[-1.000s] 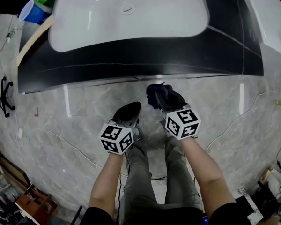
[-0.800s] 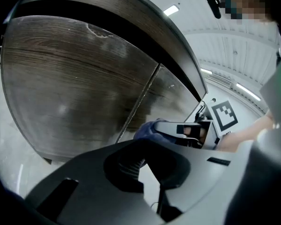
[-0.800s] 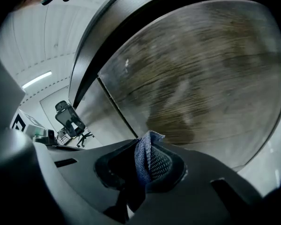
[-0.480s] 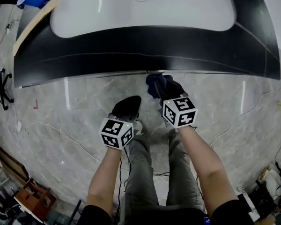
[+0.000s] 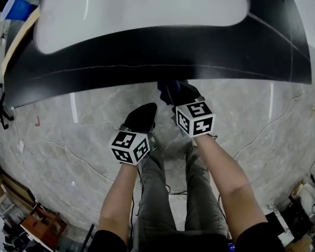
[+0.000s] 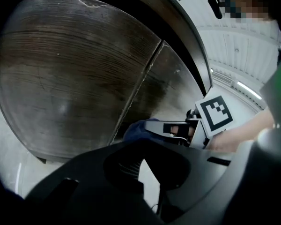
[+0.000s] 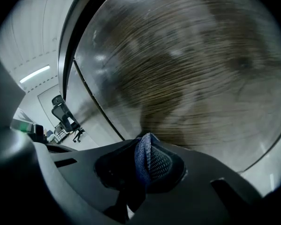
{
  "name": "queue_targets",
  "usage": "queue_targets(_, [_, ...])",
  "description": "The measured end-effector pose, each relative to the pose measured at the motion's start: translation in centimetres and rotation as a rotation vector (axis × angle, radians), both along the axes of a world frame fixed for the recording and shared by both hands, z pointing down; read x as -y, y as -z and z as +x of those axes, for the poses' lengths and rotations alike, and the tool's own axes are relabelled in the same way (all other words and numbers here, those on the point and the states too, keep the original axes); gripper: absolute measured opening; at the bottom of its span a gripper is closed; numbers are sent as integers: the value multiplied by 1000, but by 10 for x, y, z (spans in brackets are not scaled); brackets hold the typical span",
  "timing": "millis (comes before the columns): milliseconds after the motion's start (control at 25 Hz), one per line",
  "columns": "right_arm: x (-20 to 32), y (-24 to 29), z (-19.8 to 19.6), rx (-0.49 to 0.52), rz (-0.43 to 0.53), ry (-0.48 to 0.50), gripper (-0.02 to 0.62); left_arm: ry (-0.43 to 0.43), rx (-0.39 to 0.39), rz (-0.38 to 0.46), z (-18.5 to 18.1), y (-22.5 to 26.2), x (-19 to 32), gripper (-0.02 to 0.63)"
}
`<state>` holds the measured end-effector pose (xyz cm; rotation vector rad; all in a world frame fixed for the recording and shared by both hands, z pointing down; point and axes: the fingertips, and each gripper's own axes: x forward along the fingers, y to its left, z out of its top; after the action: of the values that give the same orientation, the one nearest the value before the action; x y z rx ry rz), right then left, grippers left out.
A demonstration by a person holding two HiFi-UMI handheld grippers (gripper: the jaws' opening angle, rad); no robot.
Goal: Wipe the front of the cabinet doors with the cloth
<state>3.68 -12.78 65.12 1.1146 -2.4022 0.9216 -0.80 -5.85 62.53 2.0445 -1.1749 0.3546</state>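
Head view: right claw (image 5: 173, 93) grips cloth (image 5: 165, 89) beside countertop (image 5: 147, 51) edge.

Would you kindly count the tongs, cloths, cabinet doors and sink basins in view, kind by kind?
Tongs: 2, the left tongs and the right tongs
Cloth: 1
Cabinet doors: 2
Sink basin: 1
Total: 6

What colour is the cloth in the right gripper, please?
The cloth is dark blue, clearest in the right gripper view.
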Motion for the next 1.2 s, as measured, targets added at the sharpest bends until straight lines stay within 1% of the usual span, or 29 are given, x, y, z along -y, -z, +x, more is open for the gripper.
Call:
queue_targets(280, [8,-4,61,-17,4,-60,52,-45,17,-5,35,-4,8,9])
queue_targets(600, [14,-6,139,-45,11,-116,52,-105,25,-7,90,-4,16,9])
queue_targets(1000, [21,-10,219,-49,7,-175,52,-159,20,-2,166,-6,26,9])
queue_targets(1200, [23,-16,257,-51,-9,-223,52,-186,6,-5,201,-10,27,9])
